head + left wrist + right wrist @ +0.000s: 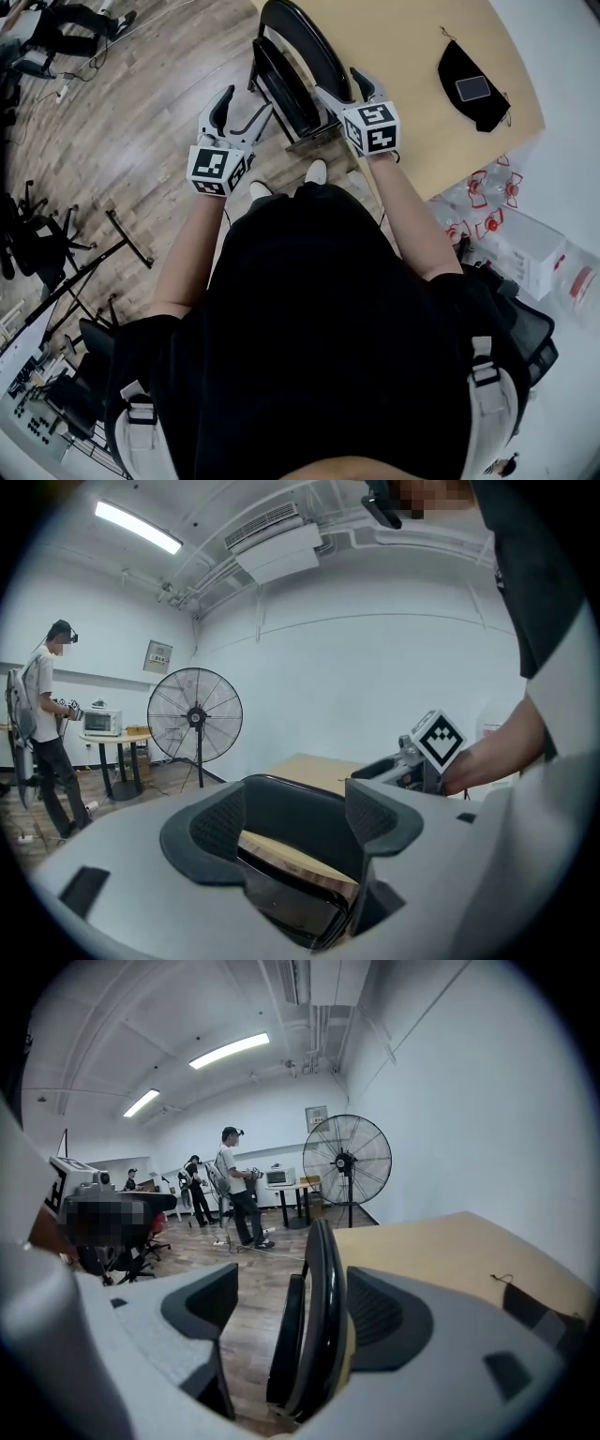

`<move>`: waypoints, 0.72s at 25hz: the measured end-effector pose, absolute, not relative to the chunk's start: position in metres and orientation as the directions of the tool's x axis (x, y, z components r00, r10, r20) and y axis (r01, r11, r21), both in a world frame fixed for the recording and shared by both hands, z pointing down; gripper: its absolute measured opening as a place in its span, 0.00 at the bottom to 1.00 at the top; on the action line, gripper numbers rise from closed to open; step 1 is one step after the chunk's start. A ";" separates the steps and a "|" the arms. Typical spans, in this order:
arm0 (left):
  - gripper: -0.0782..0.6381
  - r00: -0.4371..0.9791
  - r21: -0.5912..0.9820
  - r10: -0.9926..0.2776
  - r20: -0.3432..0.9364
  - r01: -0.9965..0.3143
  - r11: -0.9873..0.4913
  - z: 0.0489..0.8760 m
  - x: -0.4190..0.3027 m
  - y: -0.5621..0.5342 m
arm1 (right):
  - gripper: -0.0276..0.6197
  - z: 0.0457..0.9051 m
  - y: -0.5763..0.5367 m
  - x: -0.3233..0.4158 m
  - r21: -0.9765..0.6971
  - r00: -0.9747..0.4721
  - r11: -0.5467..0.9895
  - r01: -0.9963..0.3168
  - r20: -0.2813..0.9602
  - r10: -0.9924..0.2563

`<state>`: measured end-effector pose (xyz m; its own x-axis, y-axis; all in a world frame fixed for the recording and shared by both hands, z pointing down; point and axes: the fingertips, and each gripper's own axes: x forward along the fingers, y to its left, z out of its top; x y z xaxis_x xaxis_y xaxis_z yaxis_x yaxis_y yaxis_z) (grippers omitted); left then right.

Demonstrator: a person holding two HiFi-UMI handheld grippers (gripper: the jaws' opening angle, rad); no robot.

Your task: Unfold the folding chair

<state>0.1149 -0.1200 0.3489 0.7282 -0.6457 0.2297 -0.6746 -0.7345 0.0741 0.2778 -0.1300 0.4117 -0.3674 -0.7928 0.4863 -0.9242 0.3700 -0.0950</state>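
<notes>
The folded black chair (291,70) leans against the edge of a wooden table (412,47), right in front of me. My left gripper (240,116) is open at the chair's left side, with the chair's dark panels (286,808) framed between its fingers (208,829). My right gripper (341,92) is open at the chair's right edge. In the right gripper view the thin backrest rim (325,1307) stands upright between the jaws, close to the right finger (384,1321). I cannot tell whether it touches. The right gripper (412,761) also shows in the left gripper view.
A black pouch with a phone (473,86) lies on the table. Bottled water packs (492,202) sit to my right, office chairs and stands (42,244) to my left. A standing fan (195,716) and people (239,1199) are farther off across the wooden floor.
</notes>
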 end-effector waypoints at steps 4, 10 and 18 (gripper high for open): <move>0.55 0.727 0.071 -0.648 0.227 -0.676 -0.733 0.361 0.111 -0.131 | 0.60 0.435 -0.143 0.284 -0.083 -0.319 0.326 -0.942 0.528 -0.787; 0.55 0.741 0.089 -0.632 0.227 -0.662 -0.744 0.376 0.113 -0.144 | 0.59 0.467 -0.160 0.291 -0.079 -0.281 0.292 -0.953 0.585 -0.761; 0.54 0.744 0.122 -0.621 0.246 -0.659 -0.742 0.388 0.118 -0.151 | 0.52 0.486 -0.170 0.304 -0.074 -0.249 0.260 -0.963 0.621 -0.743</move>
<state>0.1176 -0.1509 0.3883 0.7442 -0.6210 0.2461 -0.6594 -0.7419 0.1217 0.3038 -0.1700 0.4856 -0.2489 -0.7429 0.6214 -0.9626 0.2605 -0.0742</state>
